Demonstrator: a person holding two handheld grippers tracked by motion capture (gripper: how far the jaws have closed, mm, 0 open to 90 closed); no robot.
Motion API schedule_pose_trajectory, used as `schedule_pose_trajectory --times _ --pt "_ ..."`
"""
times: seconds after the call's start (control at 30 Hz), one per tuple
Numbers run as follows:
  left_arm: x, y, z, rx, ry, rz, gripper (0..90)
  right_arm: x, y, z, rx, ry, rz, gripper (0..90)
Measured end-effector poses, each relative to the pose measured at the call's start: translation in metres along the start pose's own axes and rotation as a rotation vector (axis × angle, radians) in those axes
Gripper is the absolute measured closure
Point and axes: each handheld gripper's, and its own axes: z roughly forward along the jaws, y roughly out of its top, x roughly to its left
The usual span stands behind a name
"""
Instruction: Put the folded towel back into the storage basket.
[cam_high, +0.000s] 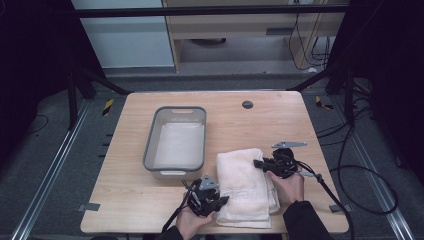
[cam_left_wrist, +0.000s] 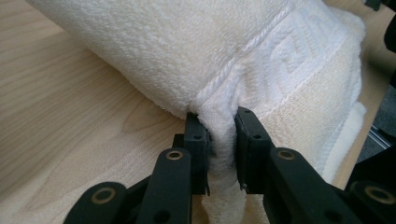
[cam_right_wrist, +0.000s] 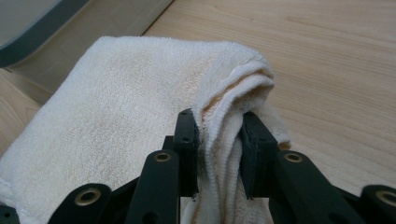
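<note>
Looks like a lab/test rig, not a home. Wooden table sits inside a black metal frame. Loose cables on grey floor by the table's right edge.

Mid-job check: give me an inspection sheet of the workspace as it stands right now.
Surface: wooden table, round grommet near far edge.
Job's things: folded white towel at the near edge; empty grey bin to its left.
Clutter: nothing seen.
Grippers: left gripper shut on the towel's near left edge; right gripper shut on its far right corner.
Cables: one trails from each gripper; black cable loops on the floor at right.
Surroundings: dark frame legs, tape marks on floor, cabinet behind.
</note>
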Motion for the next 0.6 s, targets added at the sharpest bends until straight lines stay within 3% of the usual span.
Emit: schedule_pose_trajectory --times 0.3,0.5,0.6 --pt "-0.004 0.005 -0.012 -0.04 -0.006 0.015 76.4 0.01 0.008 -0.015 -0.045 -0.008 -0.043 71.4" --pt "-0.006 0.01 -0.021 -0.068 -0.004 0.029 76.5 0.011 0.012 -0.025 -0.075 0.009 -0.025 71.5" --pt "-0.007 0.011 -0.024 -0.078 0.001 0.037 76.6 0.015 0.015 -0.028 -0.091 0.003 -0.044 71.5"
